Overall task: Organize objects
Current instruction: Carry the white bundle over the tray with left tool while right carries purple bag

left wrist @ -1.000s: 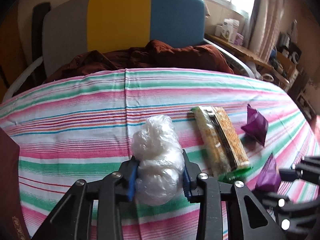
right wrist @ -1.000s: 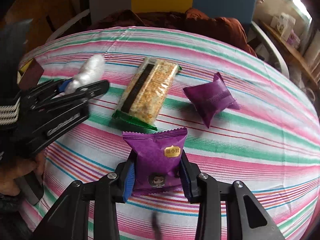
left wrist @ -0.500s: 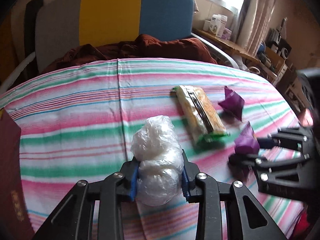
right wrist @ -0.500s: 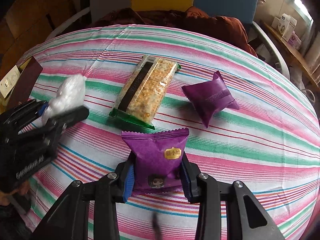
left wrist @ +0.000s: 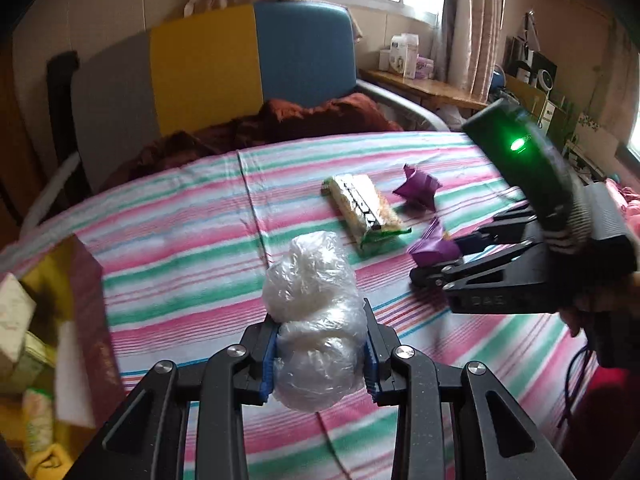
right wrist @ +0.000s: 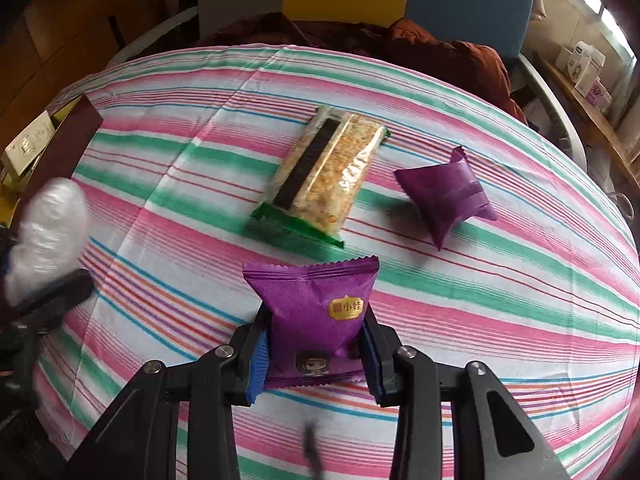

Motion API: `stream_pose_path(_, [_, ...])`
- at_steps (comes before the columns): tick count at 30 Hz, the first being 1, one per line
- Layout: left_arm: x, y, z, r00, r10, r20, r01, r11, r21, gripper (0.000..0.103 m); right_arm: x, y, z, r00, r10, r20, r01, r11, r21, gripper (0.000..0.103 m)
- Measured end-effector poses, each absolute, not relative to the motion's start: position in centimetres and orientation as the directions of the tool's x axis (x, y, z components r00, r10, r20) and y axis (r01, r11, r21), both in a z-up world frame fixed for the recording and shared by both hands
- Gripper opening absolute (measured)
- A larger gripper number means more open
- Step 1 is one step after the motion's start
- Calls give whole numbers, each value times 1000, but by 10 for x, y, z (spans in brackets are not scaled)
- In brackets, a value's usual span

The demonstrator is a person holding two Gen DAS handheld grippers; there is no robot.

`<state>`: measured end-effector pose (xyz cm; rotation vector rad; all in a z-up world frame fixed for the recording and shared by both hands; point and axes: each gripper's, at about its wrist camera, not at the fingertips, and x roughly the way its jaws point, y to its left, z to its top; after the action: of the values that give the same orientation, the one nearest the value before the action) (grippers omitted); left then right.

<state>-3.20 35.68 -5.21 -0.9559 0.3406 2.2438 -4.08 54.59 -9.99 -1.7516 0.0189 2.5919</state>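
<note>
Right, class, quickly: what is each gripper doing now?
Left gripper: shut on the clear plastic bundle.
Right gripper: shut on a purple snack packet.

I see my clear plastic-wrapped bundle (left wrist: pixel 316 328) clamped upright; a purple snack packet (right wrist: pixel 316 316) is gripped too. The rice-cracker pack (right wrist: pixel 320 176) and 2nd purple packet (right wrist: pixel 444 196) lie flat, apart.

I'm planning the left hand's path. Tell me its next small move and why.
Probably carry the clear plastic bundle on toward the open dark red box at the table's left edge and stop above it. The left tongs are shut on the bundle, and the box already holds other packets.
</note>
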Motion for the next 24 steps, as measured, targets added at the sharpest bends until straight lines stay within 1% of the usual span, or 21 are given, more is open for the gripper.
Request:
stream_pose_path(9, [-15,322,-15,-570,486,-663,-651,-759,3,35,-39,550,-103,-371,2,-929,-33,-999,11,39])
stream_pose_path(19, [-12,277,1,-598,472,-648,-616,-788,-5,35,-38,547,-103,-335,31,-942,-54,-998,-14,39])
stream_pose_path(24, [-15,251,6,-616,461,-639,-586,-810,-19,35,-37,531,-102,-297,66,-953,-53,-997,-52,38])
